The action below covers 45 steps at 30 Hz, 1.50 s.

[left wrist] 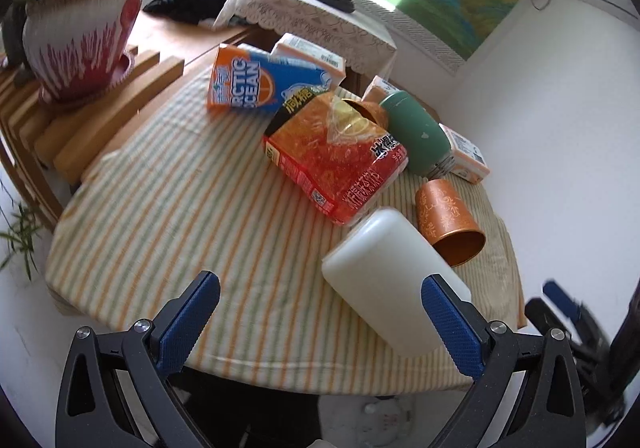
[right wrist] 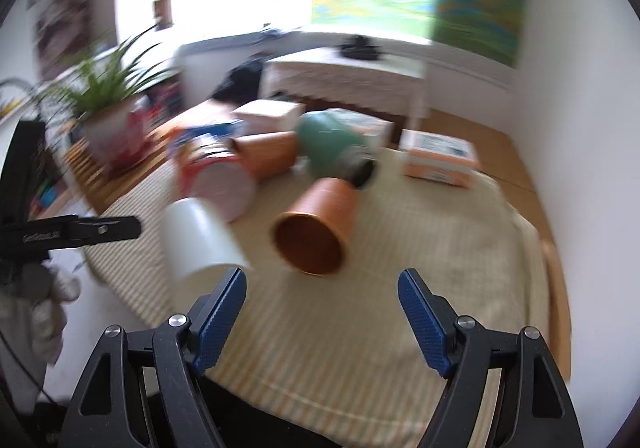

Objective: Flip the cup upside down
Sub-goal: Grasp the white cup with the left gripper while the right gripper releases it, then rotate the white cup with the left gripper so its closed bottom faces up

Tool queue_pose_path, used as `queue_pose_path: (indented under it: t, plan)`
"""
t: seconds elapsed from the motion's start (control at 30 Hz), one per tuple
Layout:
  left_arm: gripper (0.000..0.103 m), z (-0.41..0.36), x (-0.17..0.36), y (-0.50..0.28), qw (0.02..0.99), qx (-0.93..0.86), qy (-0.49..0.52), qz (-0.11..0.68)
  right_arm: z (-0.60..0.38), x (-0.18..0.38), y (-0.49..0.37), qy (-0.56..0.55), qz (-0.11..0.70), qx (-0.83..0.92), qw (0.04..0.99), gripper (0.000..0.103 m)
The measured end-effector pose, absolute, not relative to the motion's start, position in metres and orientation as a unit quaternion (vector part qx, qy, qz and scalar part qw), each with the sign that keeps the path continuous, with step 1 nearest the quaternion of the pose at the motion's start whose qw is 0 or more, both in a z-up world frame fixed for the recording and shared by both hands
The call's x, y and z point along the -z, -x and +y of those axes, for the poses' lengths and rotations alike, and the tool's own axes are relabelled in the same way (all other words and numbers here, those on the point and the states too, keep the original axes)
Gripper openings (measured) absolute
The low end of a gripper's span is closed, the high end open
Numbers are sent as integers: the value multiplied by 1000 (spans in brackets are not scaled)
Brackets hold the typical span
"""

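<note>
An orange patterned metal cup lies on its side on the striped cloth, its open mouth toward the table's near right. In the right wrist view the cup lies just ahead of my open right gripper, mouth facing it. A second orange cup lies on its side further back. My left gripper is open and empty above the table's near edge, its right finger in front of a white plastic bottle. The right gripper also shows blurred at the lower right of the left wrist view.
A red snack bag, a blue and orange carton, a green flask on its side and small orange-white boxes crowd the table's far half. A potted plant stands on a wooden rack at left. A white wall is at right.
</note>
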<state>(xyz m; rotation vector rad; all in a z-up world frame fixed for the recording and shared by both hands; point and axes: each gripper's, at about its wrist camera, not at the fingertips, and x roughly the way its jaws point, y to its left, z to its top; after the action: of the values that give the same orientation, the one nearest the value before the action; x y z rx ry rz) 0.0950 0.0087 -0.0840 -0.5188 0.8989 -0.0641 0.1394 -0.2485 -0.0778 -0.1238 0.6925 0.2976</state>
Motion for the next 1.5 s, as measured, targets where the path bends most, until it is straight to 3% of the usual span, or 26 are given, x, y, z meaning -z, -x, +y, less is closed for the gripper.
queue_pose_path:
  t: [0.43,1.03,1.2,1.43,1.5]
  plan:
    - [102,-12,92,-129,815,-30,343,467,-269,72,-111,37,298,-125,946,75]
    - [100,-37,110,-153,805,-71,344,477,-291,84,-111,38,297,-108,948,75]
    - [84,-42,106,-155,805,-53,352,474,-297,86,-110,29,296,-105,949,75]
    - [87,-42,118,-160,774,-49,396,492,-301,90,-107,26,291,-103,951,75]
    - [84,-48,116,-161,784,-47,383,486,-302,90,-107,27,289,-103,951,75]
